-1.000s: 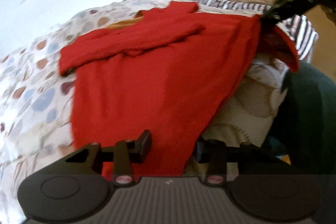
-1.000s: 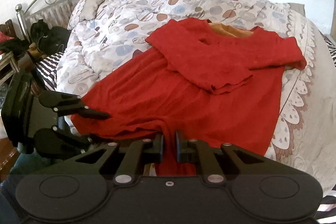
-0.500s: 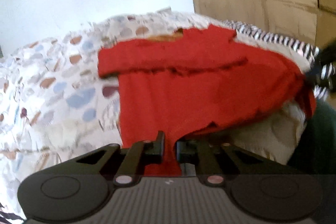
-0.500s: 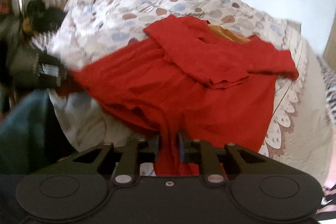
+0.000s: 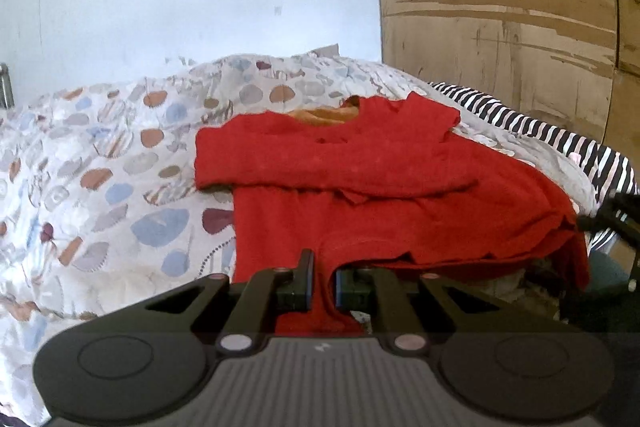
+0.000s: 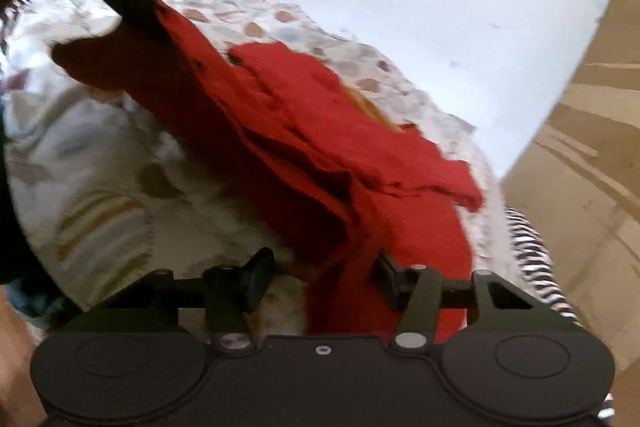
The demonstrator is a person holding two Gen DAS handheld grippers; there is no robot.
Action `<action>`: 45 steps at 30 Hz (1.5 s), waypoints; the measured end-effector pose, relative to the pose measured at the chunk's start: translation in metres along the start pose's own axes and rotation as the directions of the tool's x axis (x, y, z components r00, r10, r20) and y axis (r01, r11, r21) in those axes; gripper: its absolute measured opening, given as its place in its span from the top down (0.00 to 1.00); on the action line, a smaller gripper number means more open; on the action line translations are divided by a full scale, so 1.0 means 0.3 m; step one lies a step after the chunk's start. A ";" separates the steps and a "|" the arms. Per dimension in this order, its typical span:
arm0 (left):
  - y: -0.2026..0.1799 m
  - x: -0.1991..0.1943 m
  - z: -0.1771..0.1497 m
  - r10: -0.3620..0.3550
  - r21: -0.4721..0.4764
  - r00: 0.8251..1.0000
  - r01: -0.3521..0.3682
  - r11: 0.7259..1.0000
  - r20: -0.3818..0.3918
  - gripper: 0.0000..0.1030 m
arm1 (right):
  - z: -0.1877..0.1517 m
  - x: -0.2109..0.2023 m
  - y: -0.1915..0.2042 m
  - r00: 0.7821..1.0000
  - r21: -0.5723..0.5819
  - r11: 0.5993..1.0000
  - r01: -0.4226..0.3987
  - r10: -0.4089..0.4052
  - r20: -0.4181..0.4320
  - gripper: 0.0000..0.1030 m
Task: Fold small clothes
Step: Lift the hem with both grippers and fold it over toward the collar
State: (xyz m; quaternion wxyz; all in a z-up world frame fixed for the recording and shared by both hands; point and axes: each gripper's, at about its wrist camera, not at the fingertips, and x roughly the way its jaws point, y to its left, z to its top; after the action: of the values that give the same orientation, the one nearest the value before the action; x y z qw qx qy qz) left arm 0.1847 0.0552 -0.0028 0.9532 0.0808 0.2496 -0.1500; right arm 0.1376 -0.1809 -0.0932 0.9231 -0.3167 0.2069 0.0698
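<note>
Spread across the spotted quilt [image 5: 100, 155], the soft, limp red knit garment [image 5: 380, 195] is pinched at its hem by the left gripper [image 5: 322, 283], while the right gripper [image 6: 320, 279], jaws just opening, straddles another edge unclamped.

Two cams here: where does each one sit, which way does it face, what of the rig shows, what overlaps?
Left wrist: on the left gripper, looking along its fingers across the bed at the red garment, hem pinched; wall and wardrobe behind.
Right wrist: on the right gripper, rolled, blurred; jaws have just been opening, red cloth between them; left gripper's fingers top left.
Shared: garment, patterned quilt, striped cloth, wall.
</note>
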 end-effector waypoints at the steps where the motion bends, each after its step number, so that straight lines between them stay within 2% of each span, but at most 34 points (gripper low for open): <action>1: -0.007 -0.005 -0.012 0.014 0.013 1.000 -0.015 1.000 0.008 0.91 | -0.009 0.004 0.001 0.998 -0.033 0.998 0.058 -0.058 0.004 0.46; 4: -0.020 -0.018 -0.046 0.033 0.017 0.999 -0.033 0.999 0.005 0.91 | -0.040 0.014 -0.030 0.989 -0.046 0.988 0.146 -0.146 -0.003 0.46; 6: -0.024 -0.034 -0.068 0.031 0.009 1.000 -0.031 0.999 0.002 0.91 | -0.066 0.007 -0.051 0.985 -0.061 0.983 0.171 -0.171 0.010 0.52; 7: -0.029 -0.043 -0.079 0.030 0.010 1.000 -0.030 0.999 0.005 0.91 | -0.076 -0.002 -0.051 0.984 -0.083 0.981 0.176 -0.174 0.025 0.62; 8: -0.037 -0.055 -0.088 0.035 0.016 0.999 -0.035 0.999 0.012 0.91 | -0.087 -0.018 -0.048 0.985 -0.105 0.980 0.170 -0.166 0.047 0.77; 9: -0.048 -0.069 -0.095 0.050 0.024 0.998 -0.050 0.998 0.029 0.91 | -0.090 -0.031 -0.044 0.987 -0.122 0.981 0.153 -0.146 0.063 0.85; 11: -0.073 -0.101 -0.105 0.091 0.041 0.993 -0.094 0.995 0.078 0.91 | -0.097 -0.053 -0.041 0.991 -0.154 0.981 0.119 -0.108 0.078 0.91; 14: -0.115 -0.153 -0.111 0.129 0.072 0.976 -0.143 0.987 0.173 0.92 | -0.096 -0.078 -0.068 0.990 -0.158 0.981 0.115 -0.100 0.096 0.94; 19: -0.173 -0.256 -0.086 0.148 0.102 0.929 -0.193 0.976 0.339 0.94 | -0.056 -0.183 -0.145 0.969 -0.143 0.974 0.177 -0.147 0.199 0.96; 23: -0.191 -0.341 -0.052 0.124 0.093 0.913 -0.173 0.980 0.388 0.94 | -0.018 -0.283 -0.212 0.957 -0.127 0.974 0.188 -0.153 0.245 0.96; 26: -0.210 -0.423 -0.051 0.123 0.100 0.901 -0.180 0.979 0.416 0.94 | -0.009 -0.369 -0.236 0.955 -0.144 0.975 0.167 -0.123 0.271 0.96; 31: -0.232 -0.588 -0.048 0.088 0.095 0.912 -0.136 0.986 0.400 0.94 | 0.009 -0.532 -0.272 0.963 -0.180 0.977 0.111 -0.061 0.263 0.96; 35: -0.249 -0.690 -0.031 0.061 0.122 0.920 -0.117 0.986 0.388 0.94 | 0.042 -0.641 -0.320 0.968 -0.140 0.988 0.058 -0.022 0.251 0.96; 39: -0.212 -0.682 0.013 0.004 0.090 0.949 -0.034 0.995 0.314 0.94 | 0.065 -0.650 -0.347 0.968 -0.098 0.995 0.022 0.003 0.249 0.96; 45: -0.128 -0.565 0.159 -0.012 0.127 0.960 -0.025 0.992 0.281 0.93 | 0.138 -0.551 -0.399 0.958 -0.125 0.992 0.014 0.022 0.285 0.96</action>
State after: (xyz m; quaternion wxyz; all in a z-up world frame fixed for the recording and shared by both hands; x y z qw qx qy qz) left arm 0.0529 0.0496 0.1199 0.9723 0.1210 0.1013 -0.1725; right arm 0.0332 -0.2496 0.0732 0.9214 -0.3602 0.0671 0.1295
